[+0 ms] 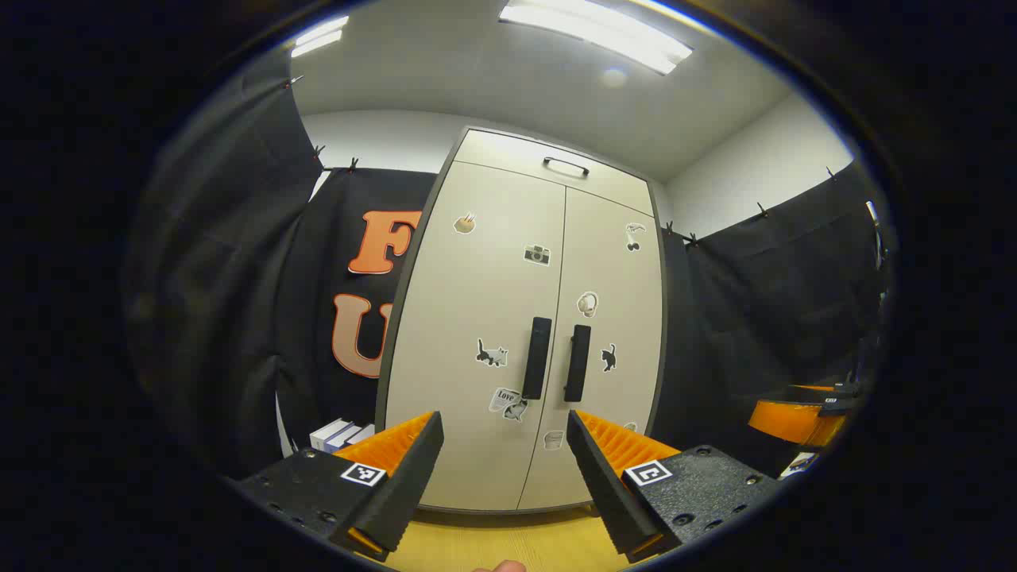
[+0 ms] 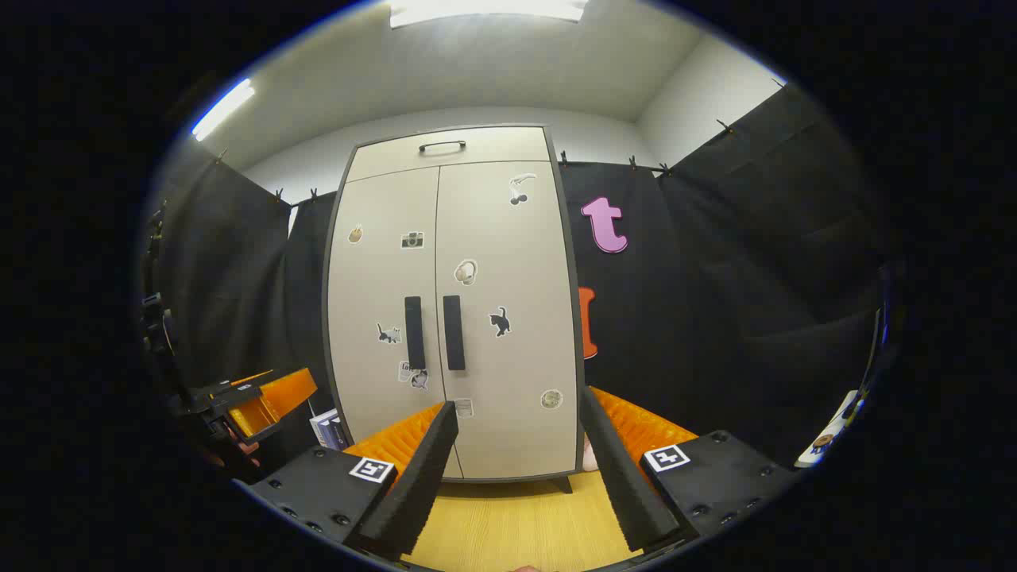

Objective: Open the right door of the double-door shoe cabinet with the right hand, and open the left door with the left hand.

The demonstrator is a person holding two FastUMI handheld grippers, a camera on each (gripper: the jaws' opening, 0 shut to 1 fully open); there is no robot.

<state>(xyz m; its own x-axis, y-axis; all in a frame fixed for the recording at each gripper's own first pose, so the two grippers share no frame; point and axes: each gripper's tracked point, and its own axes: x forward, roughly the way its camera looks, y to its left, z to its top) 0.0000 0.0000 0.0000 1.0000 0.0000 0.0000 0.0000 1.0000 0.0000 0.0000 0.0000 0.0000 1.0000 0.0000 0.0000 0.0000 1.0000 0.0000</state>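
Nearest to us in the left gripper view, our left tool (image 1: 504, 445) has its two black fingers spread wide apart, with nothing between them but the lower part of the cabinet seen through the gap. In the right gripper view our right tool (image 2: 518, 441) is likewise spread wide and holds nothing. Both hang above a yellow wooden floor (image 2: 516, 524), well short of the cabinet.

Ahead of us stands the shoe cabinet (image 1: 445, 334), tall and cream-coloured with a dark frame, upright against the black cloth wall. Both doors are closed, so we cannot tell what the cabinet holds. The left door (image 1: 469, 302) and the right door (image 1: 616, 278) meet at a central seam, and on either side of that seam are two black vertical handles, the left handle (image 1: 537, 357) and the right handle (image 1: 578, 362), just beside each other at about mid-height. Neither tool touches a handle. Above the doors is a shallow top panel with its own small dark top handle (image 1: 566, 166), also closed. Small stickers dot both doors.

On the floor beside the cabinet's left side lie a few flat boxes (image 1: 340, 434), stacked close together; their contents are hidden. In the right gripper view the left tool shows off to the left, at the edge, apart from the cabinet.
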